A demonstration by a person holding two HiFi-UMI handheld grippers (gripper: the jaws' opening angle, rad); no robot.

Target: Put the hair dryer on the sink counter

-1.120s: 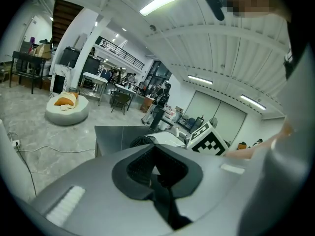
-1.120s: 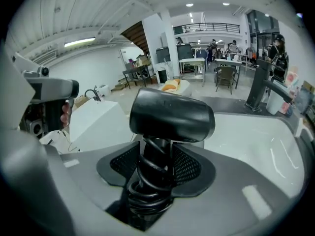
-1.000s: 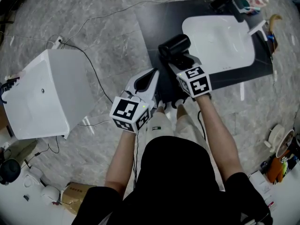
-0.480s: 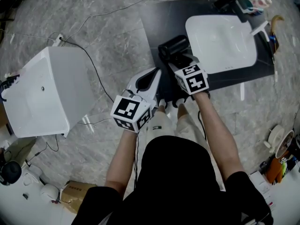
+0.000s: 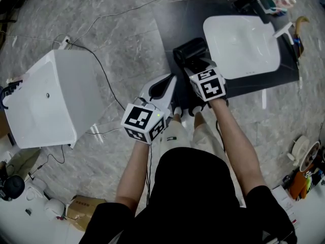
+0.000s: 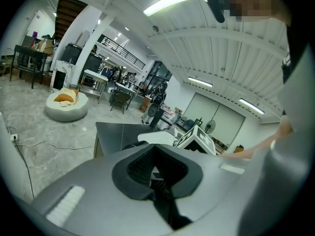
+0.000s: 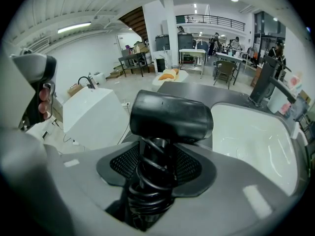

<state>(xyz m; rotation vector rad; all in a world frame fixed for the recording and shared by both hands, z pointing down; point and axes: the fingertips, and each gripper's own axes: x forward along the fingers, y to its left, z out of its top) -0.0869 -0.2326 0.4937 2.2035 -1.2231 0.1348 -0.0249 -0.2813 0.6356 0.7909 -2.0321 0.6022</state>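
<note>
The right tongs [image 7: 152,183] are clamped on the cord-wound handle of the black barrel-shaped hair dryer [image 7: 170,114]. In the head view the hair dryer [image 5: 190,50] sits over the left part of the dark grey flat table [image 5: 172,19], at nine o'clock of the white rectangular sink basin [image 5: 241,39]. I cannot tell whether it touches the table. The left tongs [image 6: 160,191] are closed on nothing, at seven o'clock of the dryer.

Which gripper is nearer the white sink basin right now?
Right. The right gripper, shut on the hair dryer, is over the dark counter just left of the basin. The left gripper hangs farther back, at the counter's near left edge.
</note>
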